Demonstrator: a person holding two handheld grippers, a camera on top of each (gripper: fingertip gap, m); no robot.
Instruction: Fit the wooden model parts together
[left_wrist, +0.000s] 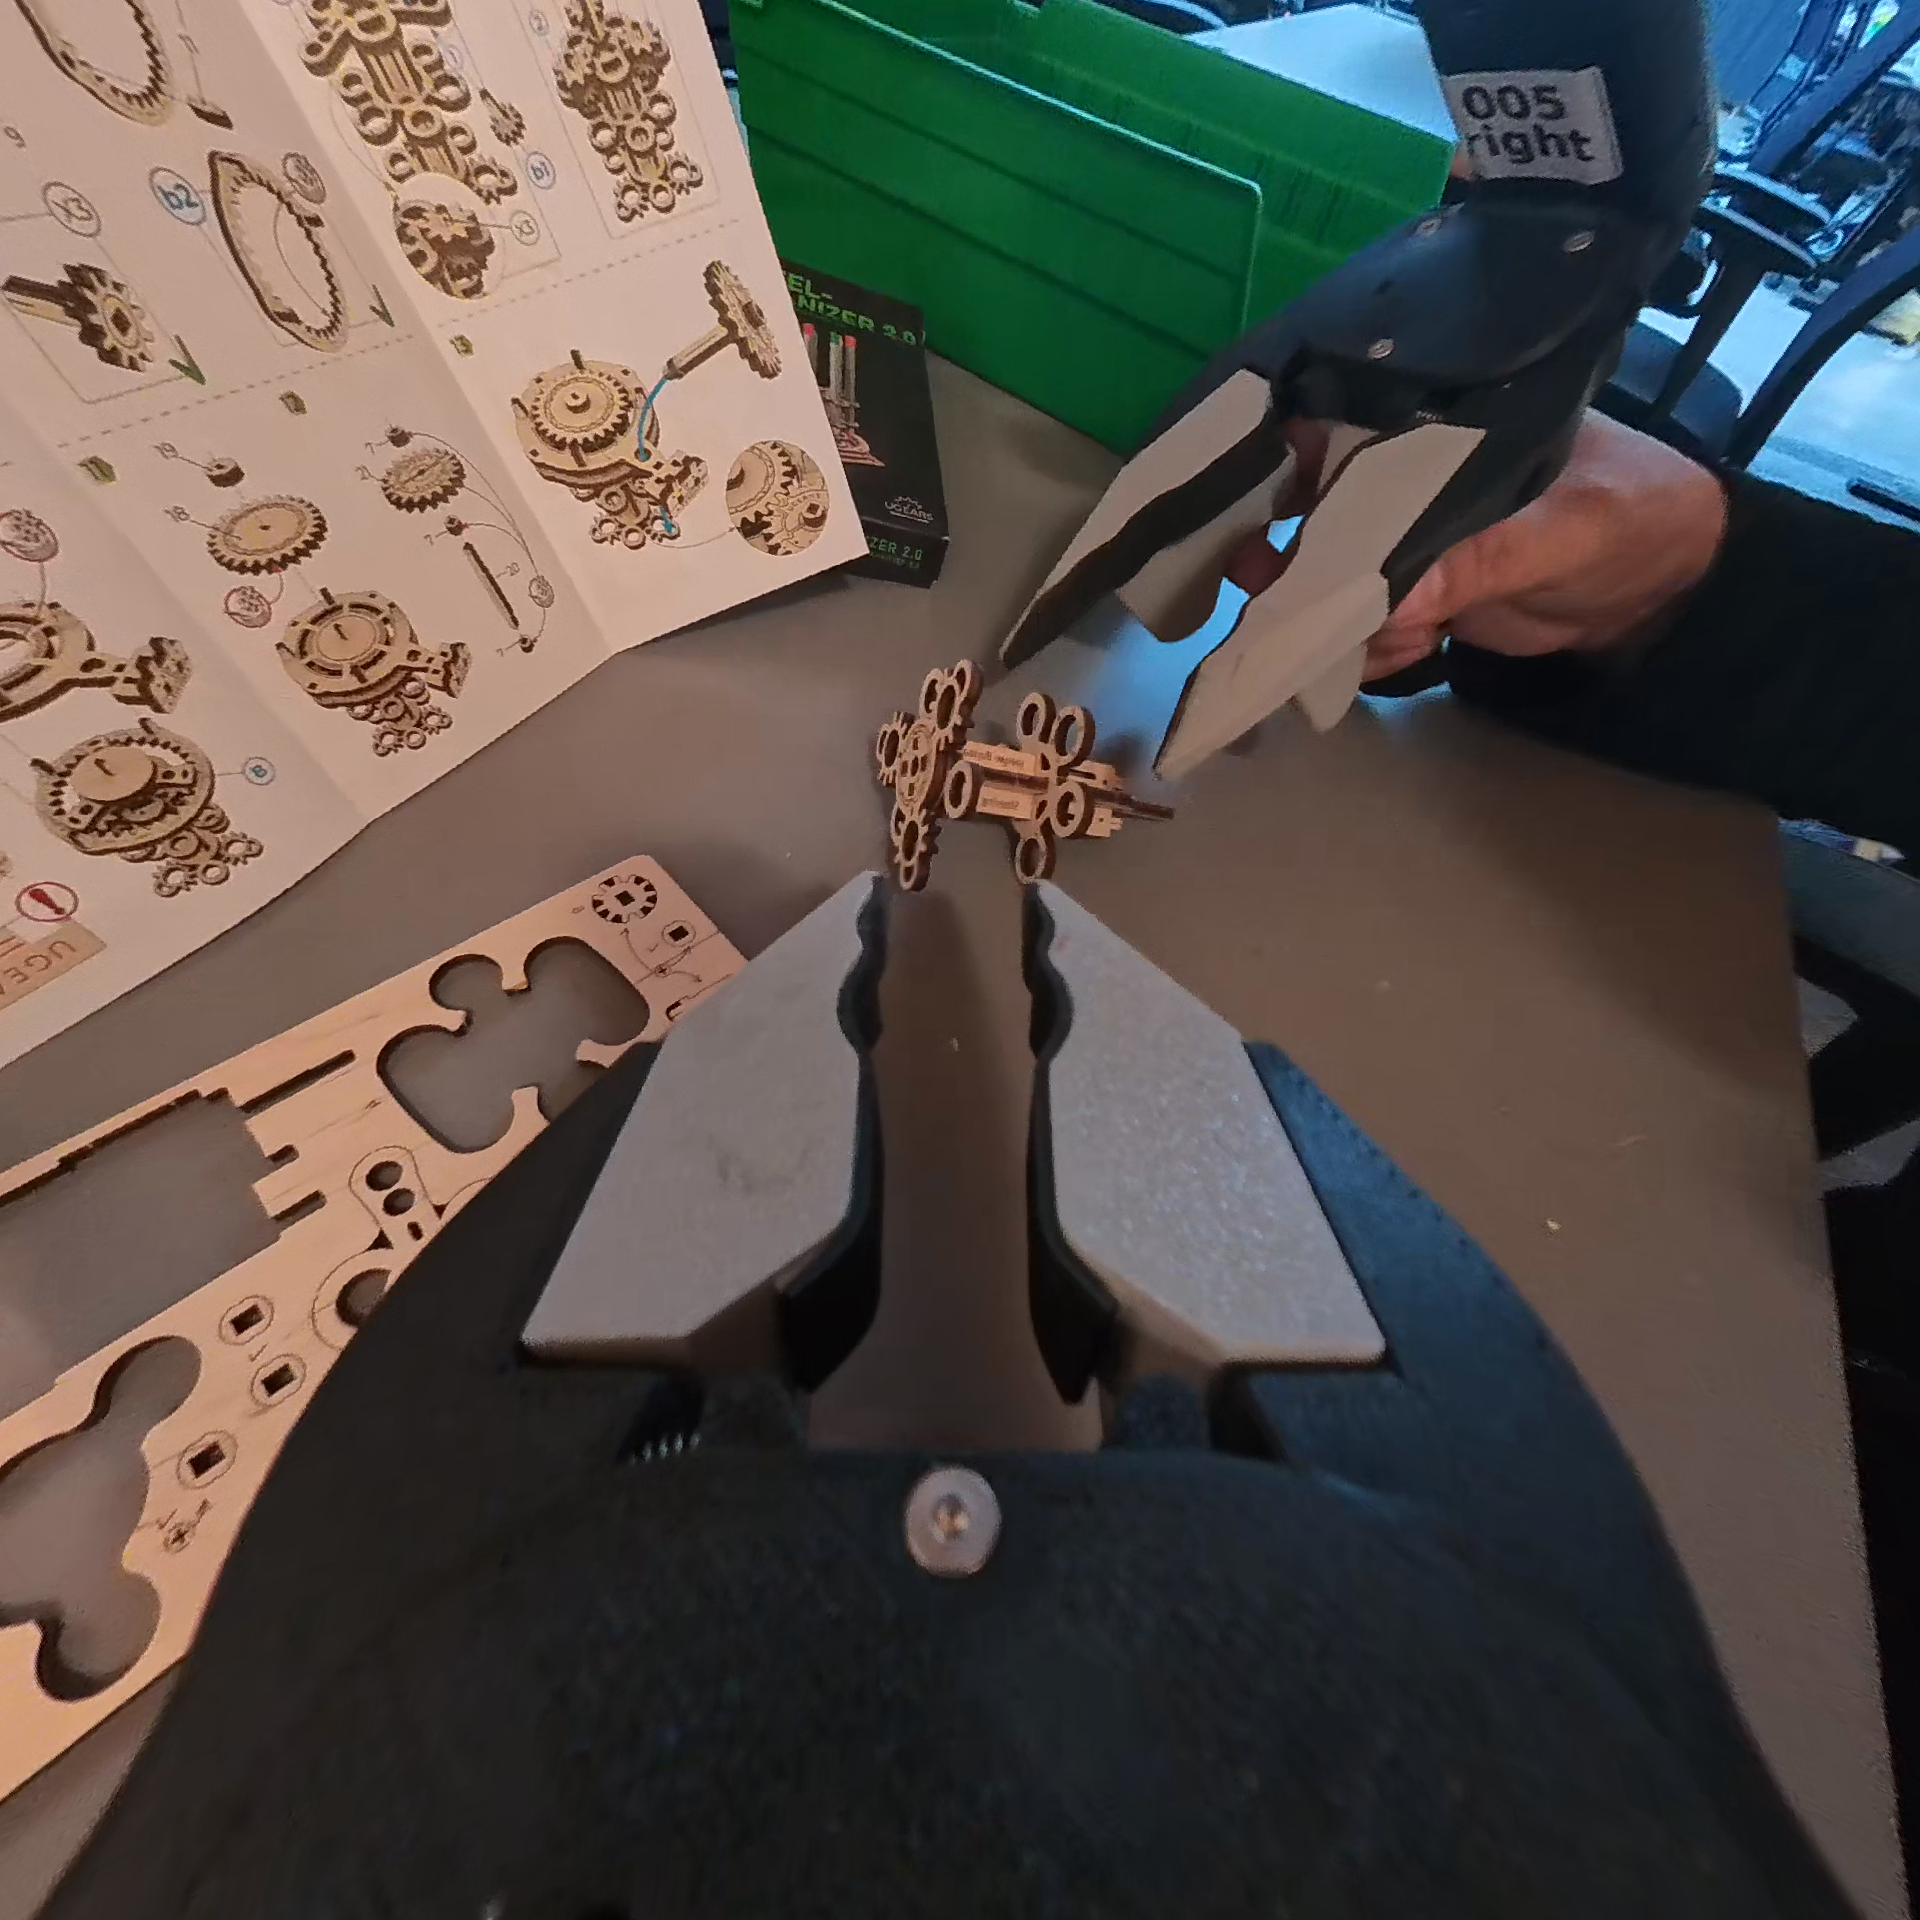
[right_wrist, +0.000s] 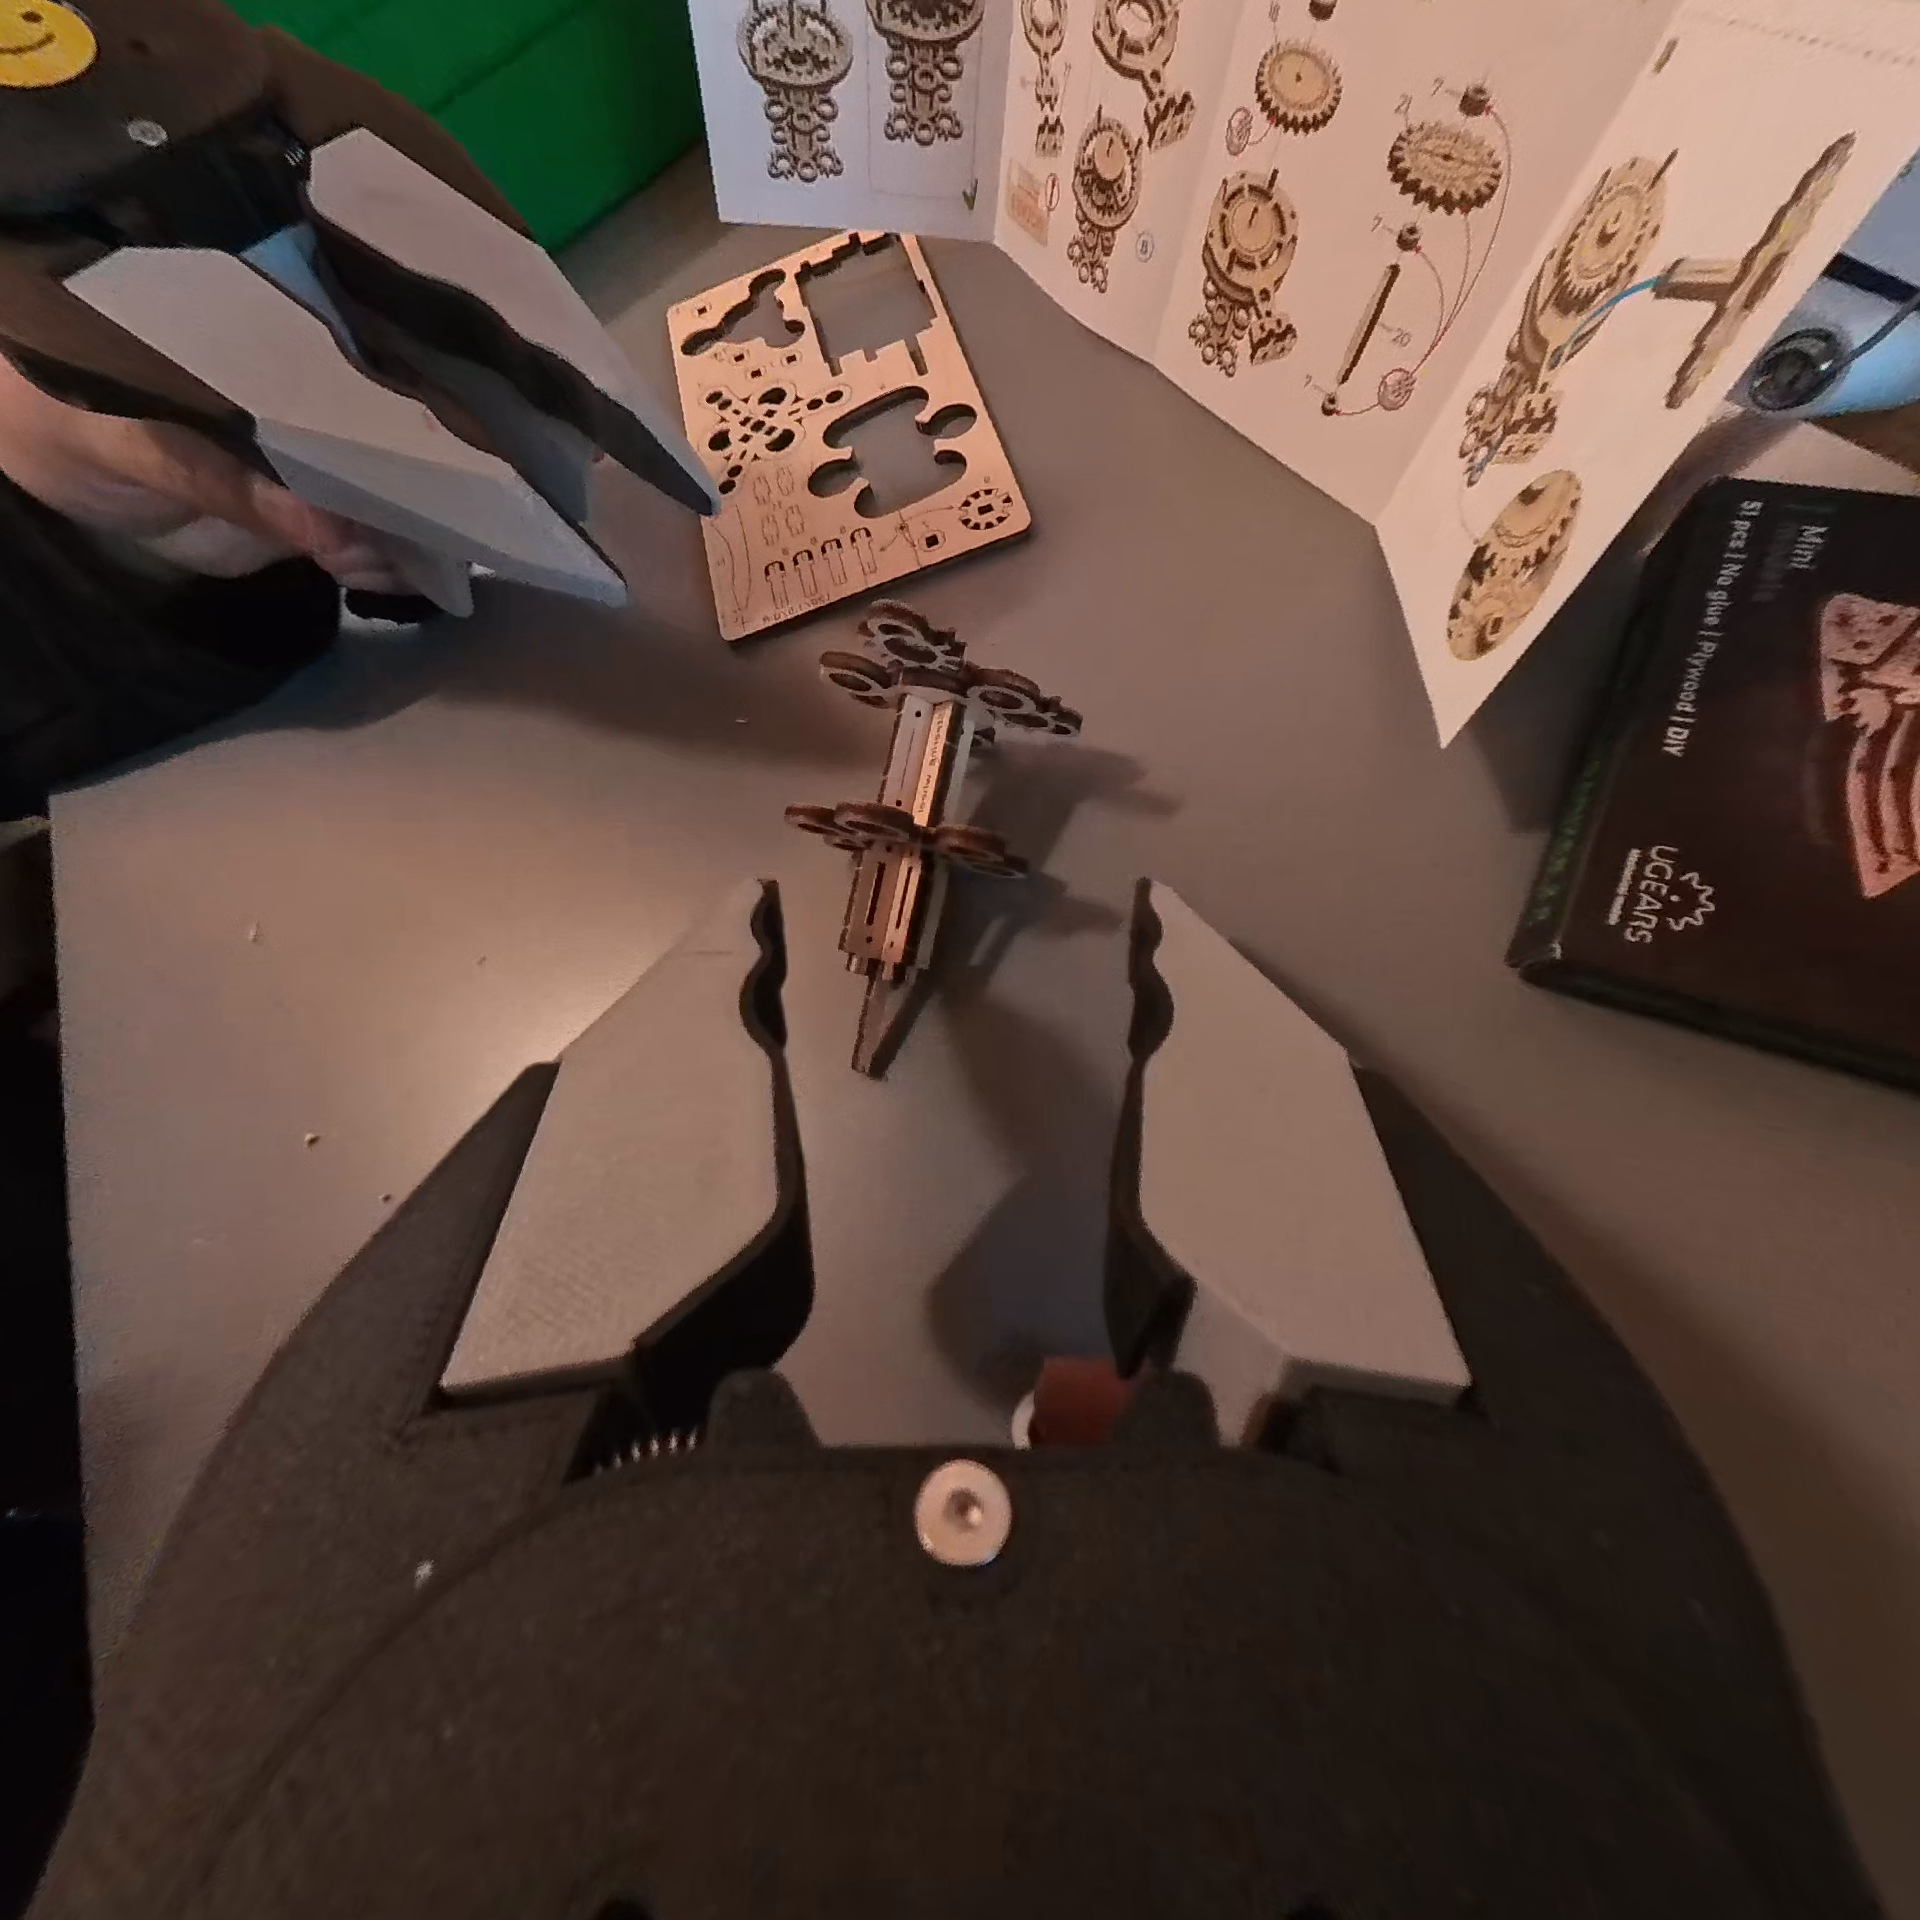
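The wooden model (left_wrist: 992, 781) is lying on its side on the grey table (left_wrist: 1455, 1039) — a slim shaft carrying two flat rosettes of rings. The left gripper (left_wrist: 954, 896) is hovering just short of it with its jaws parted and nothing between them; the lower rims of both rosettes seem to be sitting right at the fingertips, though I cannot tell whether they are touching. The right gripper (right_wrist: 954, 902) is also standing open and empty — the shaft's pointed end is lying between its tips. A punched-out plywood sheet (right_wrist: 847, 436) is resting flat beyond, the unfolded instruction sheet (right_wrist: 1299, 208) is standing behind it, and a dark box (right_wrist: 1745, 790) is lying near a green bin (left_wrist: 1039, 177).
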